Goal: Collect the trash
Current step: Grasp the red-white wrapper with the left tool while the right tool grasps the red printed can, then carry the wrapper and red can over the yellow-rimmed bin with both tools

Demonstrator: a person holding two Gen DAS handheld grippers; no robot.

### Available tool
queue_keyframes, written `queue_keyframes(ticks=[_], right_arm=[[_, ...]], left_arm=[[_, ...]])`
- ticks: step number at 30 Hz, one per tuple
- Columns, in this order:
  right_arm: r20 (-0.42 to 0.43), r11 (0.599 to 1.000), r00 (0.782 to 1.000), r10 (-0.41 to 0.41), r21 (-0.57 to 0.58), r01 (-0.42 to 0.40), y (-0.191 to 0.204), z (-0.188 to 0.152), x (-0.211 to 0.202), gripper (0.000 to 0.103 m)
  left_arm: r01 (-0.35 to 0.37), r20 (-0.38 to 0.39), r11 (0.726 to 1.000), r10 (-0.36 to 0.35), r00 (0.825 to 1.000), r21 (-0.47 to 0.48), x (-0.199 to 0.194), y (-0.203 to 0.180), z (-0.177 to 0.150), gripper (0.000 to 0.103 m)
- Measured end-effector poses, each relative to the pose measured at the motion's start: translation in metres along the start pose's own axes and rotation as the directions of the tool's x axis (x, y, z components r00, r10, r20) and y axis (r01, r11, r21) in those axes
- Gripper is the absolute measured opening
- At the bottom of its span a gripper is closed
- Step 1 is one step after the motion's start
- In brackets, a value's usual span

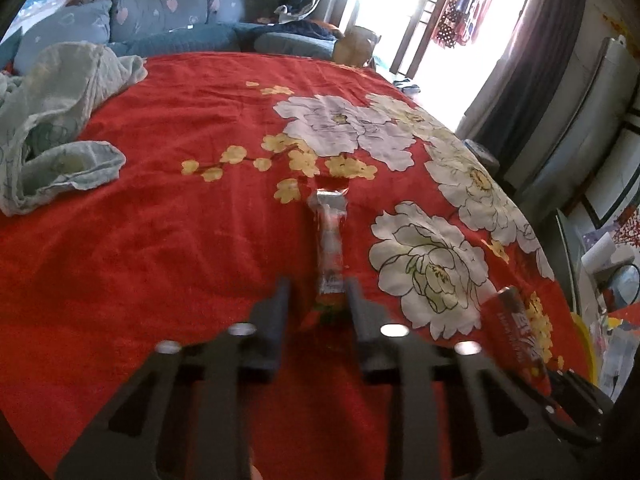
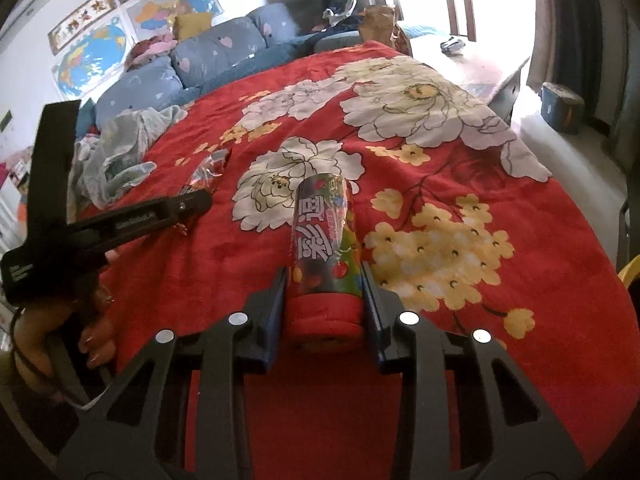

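Two pieces of trash lie on the red blanket point(image 1: 168, 240), and each of my grippers has one between its fingers. My right gripper point(image 2: 324, 280) has its fingers closed against both sides of the can point(image 2: 324, 236), near its red bottom end. The can lies on its side, and its long axis runs straight away from the fingers, so I judge this grip is a good one for lifting. My left gripper point(image 1: 318, 292) is almost closed around the near end of the wrapper point(image 1: 330, 236). This wrapper is thin and crumpled, it also stretches directly away from the fingers. Whether the pads really press it I cannot tell, the picture is blurred there. From the right wrist view I see the left gripper point(image 2: 196, 200) low over the blanket, pointing downward on the wrapper point(image 2: 204, 172), just beside the can. A hand point(image 2: 80, 328) holds its handle. Both grippers tilt down to the bed. I think the next move is lifting both straight up, carefully, because the wrapper may slip
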State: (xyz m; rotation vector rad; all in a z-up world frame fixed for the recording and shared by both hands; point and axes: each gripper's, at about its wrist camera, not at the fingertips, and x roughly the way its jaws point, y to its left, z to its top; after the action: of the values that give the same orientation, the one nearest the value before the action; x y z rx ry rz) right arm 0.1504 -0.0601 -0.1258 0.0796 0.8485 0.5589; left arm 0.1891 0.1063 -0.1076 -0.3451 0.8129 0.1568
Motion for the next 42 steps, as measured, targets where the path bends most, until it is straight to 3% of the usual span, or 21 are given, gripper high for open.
queue_keyframes(ticks=[1, 16, 42], right_arm=[[0.006, 1.0, 1.0, -0.001, 0.002, 0.001, -0.001, -0.001, -0.003, 0.027], [0.117, 0.998, 0.993, -0.012, 0.062, 0.005, -0.025, -0.001, -0.064, 0.027], [0.22, 0.987, 0.968, -0.119, 0.133, 0.09, -0.074, 0.006, -0.124, 0.027]], left_arm=[[0.006, 0.003, 1.0, -0.006, 1.0, -0.001, -0.001, 0.0, -0.001, 0.014], [0.141, 0.059, 0.982, -0.149, 0.987, 0.124, -0.047, -0.058, -0.007, 0.013], [0.239, 0.073, 0.927, -0.27, 0.96, 0.288, -0.092, -0.125, -0.025, 0.013]])
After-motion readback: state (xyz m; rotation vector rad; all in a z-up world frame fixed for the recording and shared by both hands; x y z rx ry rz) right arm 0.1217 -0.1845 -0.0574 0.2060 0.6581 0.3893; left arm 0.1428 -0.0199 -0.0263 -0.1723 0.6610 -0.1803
